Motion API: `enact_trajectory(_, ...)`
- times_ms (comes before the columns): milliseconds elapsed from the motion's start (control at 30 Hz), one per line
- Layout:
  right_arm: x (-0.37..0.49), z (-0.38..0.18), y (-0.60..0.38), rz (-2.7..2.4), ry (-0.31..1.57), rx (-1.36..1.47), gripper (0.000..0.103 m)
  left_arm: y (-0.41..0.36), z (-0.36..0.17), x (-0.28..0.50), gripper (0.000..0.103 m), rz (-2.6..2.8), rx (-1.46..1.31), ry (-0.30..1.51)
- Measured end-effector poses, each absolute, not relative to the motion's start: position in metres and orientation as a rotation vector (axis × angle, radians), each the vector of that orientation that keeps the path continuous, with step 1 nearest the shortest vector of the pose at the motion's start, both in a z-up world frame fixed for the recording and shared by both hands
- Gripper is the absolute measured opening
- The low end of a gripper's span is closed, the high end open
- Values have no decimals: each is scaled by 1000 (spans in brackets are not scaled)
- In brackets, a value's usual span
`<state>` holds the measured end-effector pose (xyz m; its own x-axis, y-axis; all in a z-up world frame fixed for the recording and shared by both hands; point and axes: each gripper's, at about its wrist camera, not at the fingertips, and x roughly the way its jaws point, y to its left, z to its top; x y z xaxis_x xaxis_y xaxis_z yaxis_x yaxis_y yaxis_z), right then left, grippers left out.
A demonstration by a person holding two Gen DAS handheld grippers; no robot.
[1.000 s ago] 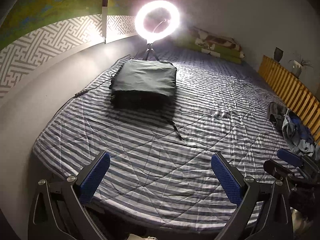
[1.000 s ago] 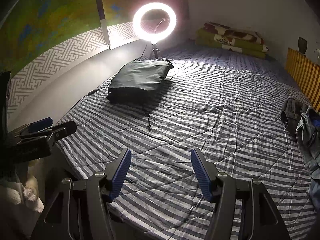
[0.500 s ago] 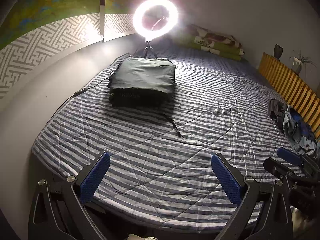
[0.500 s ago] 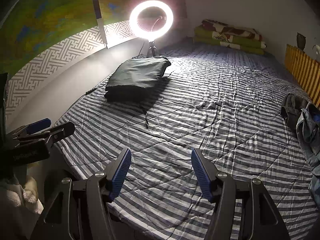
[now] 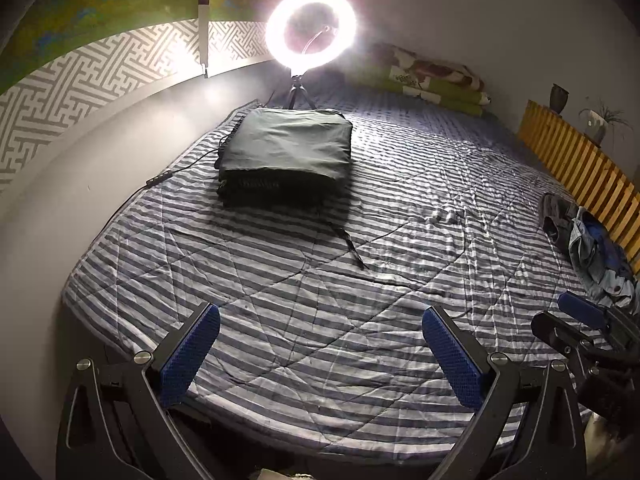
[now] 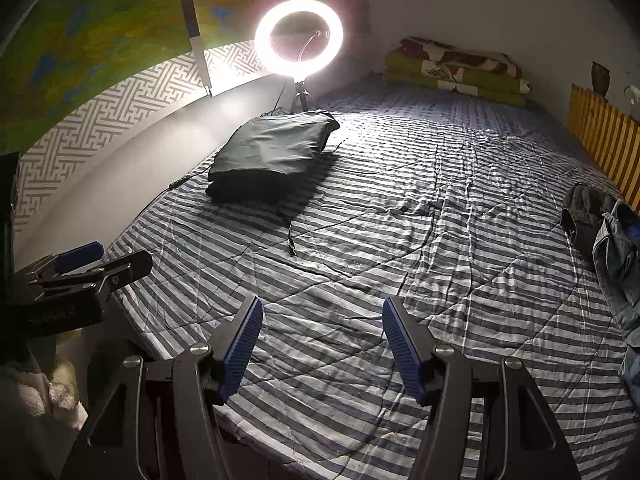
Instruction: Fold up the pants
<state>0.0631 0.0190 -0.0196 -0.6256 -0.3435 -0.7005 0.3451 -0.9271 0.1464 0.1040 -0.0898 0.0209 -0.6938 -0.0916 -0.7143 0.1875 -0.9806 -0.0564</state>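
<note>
A neat stack of folded dark pants (image 5: pixel 286 156) (image 6: pixel 272 160) lies on the striped bed at the far left, with a thin drawstring trailing toward me. A loose heap of grey and blue-denim clothes (image 5: pixel 588 248) (image 6: pixel 612 240) lies at the bed's right edge. My left gripper (image 5: pixel 320 346) hovers open over the near edge of the bed, holding nothing. My right gripper (image 6: pixel 322 344) is also open and empty, over the near edge further right. Each gripper shows at the side of the other's view: the right gripper (image 5: pixel 572 320) and the left gripper (image 6: pixel 92 262).
A lit ring light (image 5: pixel 311 30) on a small tripod stands behind the folded stack, its cable running along the left wall. Folded green blankets (image 6: pixel 456 70) lie at the bed's far end. A wooden slatted rail (image 5: pixel 580 160) borders the right side.
Both views shifted slightly, as both grippers drifted a little over the near edge. Both grippers stay open and empty; the clothes have not moved.
</note>
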Motion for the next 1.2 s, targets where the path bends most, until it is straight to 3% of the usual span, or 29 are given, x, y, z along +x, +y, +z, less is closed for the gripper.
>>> enact_trajectory(1200, 61, -25, 18, -2525, 8, 1103, 59, -97, 21, 100, 102, -2765, 1168, 161)
